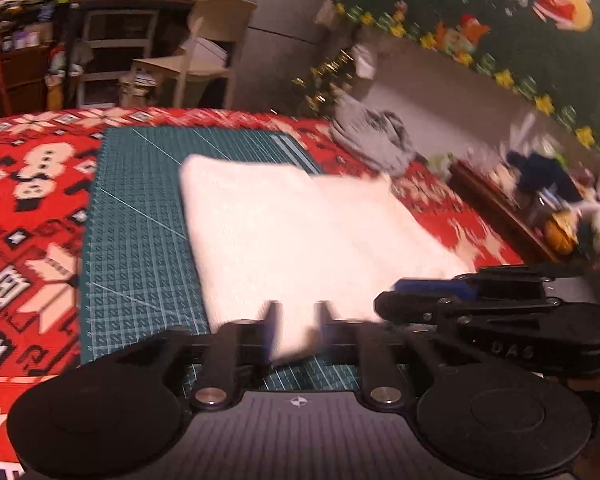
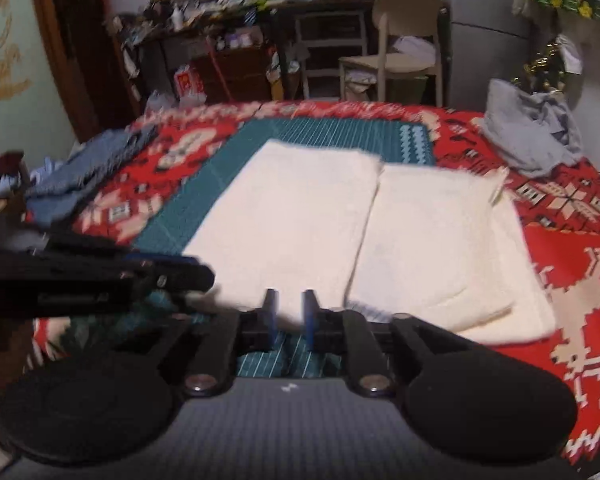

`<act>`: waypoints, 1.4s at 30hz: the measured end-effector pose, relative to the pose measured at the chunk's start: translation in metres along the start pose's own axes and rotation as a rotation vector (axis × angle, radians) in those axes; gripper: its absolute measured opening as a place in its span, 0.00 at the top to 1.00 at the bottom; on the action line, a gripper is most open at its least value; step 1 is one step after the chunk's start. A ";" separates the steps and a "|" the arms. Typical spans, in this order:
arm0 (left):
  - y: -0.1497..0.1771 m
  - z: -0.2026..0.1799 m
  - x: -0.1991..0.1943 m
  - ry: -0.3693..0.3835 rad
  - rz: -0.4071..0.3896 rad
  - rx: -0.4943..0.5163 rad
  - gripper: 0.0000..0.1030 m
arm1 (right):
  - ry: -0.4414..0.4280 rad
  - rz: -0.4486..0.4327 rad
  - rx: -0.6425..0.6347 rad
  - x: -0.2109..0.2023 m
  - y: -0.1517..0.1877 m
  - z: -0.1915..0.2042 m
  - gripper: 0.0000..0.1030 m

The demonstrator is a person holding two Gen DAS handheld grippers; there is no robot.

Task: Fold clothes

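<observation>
You see a white cloth on a green mat with a thin pale grid, a red cover with white snowflakes and a deer, a grey heap, and blue clothes.

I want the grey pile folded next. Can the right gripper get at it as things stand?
Probably yes. The grey clothes lie uncovered at the table's far right corner, beyond the white towel; the right gripper, jaws open and empty, has nothing between.

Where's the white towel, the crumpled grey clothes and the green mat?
white towel (image 2: 300,216): right wrist view, middle of its left folded panel.
grey clothes (image 2: 532,132): right wrist view, centre of the heap.
green mat (image 1: 140,216): left wrist view, bare gridded part.
</observation>
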State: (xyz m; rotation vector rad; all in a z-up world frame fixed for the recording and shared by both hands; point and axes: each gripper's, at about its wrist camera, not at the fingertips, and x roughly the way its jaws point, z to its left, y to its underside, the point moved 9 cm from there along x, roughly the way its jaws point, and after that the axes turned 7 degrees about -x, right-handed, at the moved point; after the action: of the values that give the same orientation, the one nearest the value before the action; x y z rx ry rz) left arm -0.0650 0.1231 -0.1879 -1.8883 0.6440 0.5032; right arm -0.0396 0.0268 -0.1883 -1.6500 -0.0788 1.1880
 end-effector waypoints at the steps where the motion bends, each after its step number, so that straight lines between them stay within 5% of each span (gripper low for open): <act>1: -0.004 0.000 -0.002 -0.016 -0.020 -0.008 0.47 | 0.011 -0.009 0.012 -0.002 -0.006 -0.005 0.68; 4: -0.019 -0.003 -0.001 -0.066 -0.059 0.014 0.44 | 0.043 -0.024 0.045 -0.004 -0.023 -0.019 0.52; 6: -0.029 -0.004 0.002 -0.106 -0.077 0.039 0.43 | 0.052 -0.040 0.055 -0.007 -0.033 -0.028 0.30; 12: -0.059 0.002 0.003 -0.180 -0.107 0.025 0.31 | 0.080 -0.072 0.049 -0.014 -0.059 -0.044 0.01; 21: -0.081 0.013 0.006 -0.293 -0.128 0.045 0.16 | 0.251 -0.097 -0.047 -0.005 -0.076 -0.050 0.01; 33: -0.105 0.009 0.032 -0.295 -0.119 0.155 0.06 | 0.230 -0.131 -0.278 0.008 -0.110 -0.036 0.01; 37: -0.113 0.017 0.046 -0.308 -0.062 0.165 0.03 | 0.277 -0.102 -0.293 0.022 -0.117 -0.036 0.01; 42: -0.117 0.032 0.065 -0.292 0.004 0.145 0.03 | 0.178 -0.071 -0.234 0.036 -0.120 -0.041 0.01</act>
State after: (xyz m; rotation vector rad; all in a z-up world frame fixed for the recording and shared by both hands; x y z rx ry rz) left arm 0.0576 0.1772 -0.1575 -1.6377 0.4770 0.7002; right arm 0.0656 0.0728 -0.1227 -1.9352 -0.1682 1.0028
